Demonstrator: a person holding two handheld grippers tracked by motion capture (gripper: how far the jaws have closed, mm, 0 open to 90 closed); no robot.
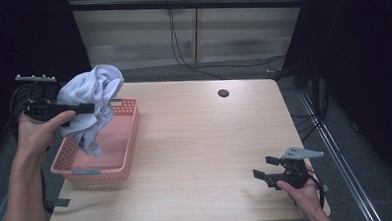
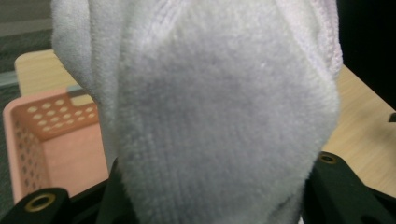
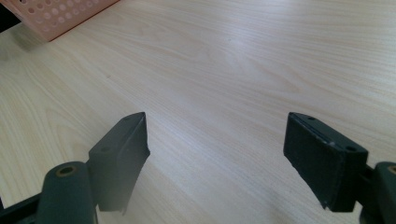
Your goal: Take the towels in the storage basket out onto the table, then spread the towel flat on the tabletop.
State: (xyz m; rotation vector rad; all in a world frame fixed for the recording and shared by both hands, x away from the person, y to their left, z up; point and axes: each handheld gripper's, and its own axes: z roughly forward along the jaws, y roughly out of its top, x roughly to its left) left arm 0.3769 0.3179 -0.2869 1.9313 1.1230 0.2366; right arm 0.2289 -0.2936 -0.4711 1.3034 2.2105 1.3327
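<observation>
- Left gripper (image 1: 91,107) held level above my pink perforated basket (image 1: 128,148), pinching bunched white terry towel (image 1: 91,102).
- Right gripper (image 1: 264,167) low over wood table (image 1: 200,140), jaws spread, nothing between.

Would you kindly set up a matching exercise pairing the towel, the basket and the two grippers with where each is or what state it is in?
Things:
1. white towel
2. pink basket
3. left gripper
4. right gripper

States:
A. open with nothing between its jaws, low over the table
B. standing on the table's left side
C. hanging bunched above the basket
D. shut on the cloth

Pairs: 1-C, 2-B, 3-D, 4-A
</observation>
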